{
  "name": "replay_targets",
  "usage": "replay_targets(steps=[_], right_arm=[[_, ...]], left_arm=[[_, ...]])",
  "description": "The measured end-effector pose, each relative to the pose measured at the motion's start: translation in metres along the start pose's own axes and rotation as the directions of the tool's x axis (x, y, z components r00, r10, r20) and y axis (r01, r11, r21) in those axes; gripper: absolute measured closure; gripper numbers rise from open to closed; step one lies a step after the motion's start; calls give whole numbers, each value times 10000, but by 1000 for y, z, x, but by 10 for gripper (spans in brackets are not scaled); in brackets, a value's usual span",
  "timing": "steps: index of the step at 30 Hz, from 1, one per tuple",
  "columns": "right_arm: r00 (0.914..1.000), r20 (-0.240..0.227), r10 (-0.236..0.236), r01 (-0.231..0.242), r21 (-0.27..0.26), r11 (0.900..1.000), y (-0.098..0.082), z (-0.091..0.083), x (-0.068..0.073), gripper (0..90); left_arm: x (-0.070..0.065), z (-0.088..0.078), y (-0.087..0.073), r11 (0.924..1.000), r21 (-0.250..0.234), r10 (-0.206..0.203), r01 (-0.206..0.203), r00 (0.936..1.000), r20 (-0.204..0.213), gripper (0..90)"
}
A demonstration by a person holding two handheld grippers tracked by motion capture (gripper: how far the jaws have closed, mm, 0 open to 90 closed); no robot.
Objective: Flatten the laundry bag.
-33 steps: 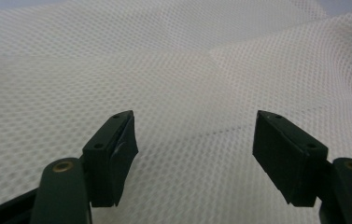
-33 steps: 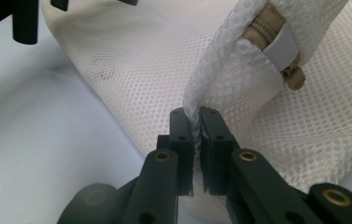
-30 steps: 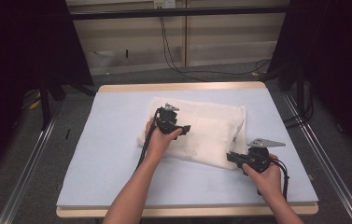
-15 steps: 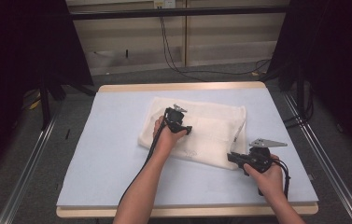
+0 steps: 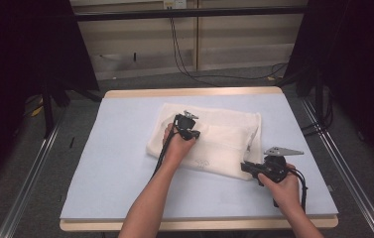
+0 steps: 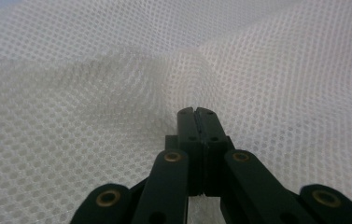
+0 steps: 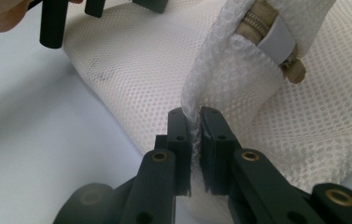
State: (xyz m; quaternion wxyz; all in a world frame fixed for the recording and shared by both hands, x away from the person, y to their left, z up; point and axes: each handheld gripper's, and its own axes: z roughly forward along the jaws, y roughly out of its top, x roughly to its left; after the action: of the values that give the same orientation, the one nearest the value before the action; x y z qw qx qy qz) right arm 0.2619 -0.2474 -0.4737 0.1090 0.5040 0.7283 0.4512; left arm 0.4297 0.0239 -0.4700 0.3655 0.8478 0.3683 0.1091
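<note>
Since the earlier frame, left hand-held gripper [image 5: 188,130] has just been closing, pinching a fold mid-mesh bag [image 5: 214,144]. Right hand-held gripper [image 5: 248,169] pinches the bag's near edge beside the zipper [image 7: 269,35]. Bag lies mid-surface [image 5: 115,163]. Risk: thin mesh slips out if pulled apart.

- My table [image 5: 115,148] has a pale blue top with a wooden edge showing at front and back.
- A white mesh bag [image 5: 224,144] lies flat on it, right of centre.
</note>
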Motion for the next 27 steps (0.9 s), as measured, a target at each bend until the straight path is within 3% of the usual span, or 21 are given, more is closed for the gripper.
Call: replay_targets(steps=[2, 6, 9, 14, 20, 25, 27], right_arm=[[10000, -16, 10, -10, -43, 10000, 0, 0, -1, 829], [10000, -14, 56, -56, -82, 10000, -1, -2, -2, 829], [9999, 8, 116, -116, -134, 9998, -1, -4, -2, 828], [9997, 130, 189, -187, -167, 9997, -2, -9, -5, 826], [9988, 290, 393, -389, -138, 9991, -4, -14, -10, 806], [9987, 351, 364, -367, 83, 9993, -5, -14, -12, 741], [9987, 347, 378, -385, 209, 9990, -5, -14, -13, 671]], left_arm=[[-1, -11, 3, 9997, -228, 103, -100, 9999, 119, 900], [-2, -32, 6, 9969, -773, -138, 170, 9990, 417, 900], [-2, -49, 3, 9972, -754, 34, 12, 9981, 610, 900], [-4, -73, -8, 9902, -1384, -35, 179, 9946, 1039, 900], [-4, -90, -27, 9894, -1443, 14, 152, 9935, 1142, 900], [-1, -96, -45, 9904, -1367, -26, 201, 9919, 1269, 900], [0, -98, -52, 9905, -1333, -141, 323, 9907, 1351, 900]])
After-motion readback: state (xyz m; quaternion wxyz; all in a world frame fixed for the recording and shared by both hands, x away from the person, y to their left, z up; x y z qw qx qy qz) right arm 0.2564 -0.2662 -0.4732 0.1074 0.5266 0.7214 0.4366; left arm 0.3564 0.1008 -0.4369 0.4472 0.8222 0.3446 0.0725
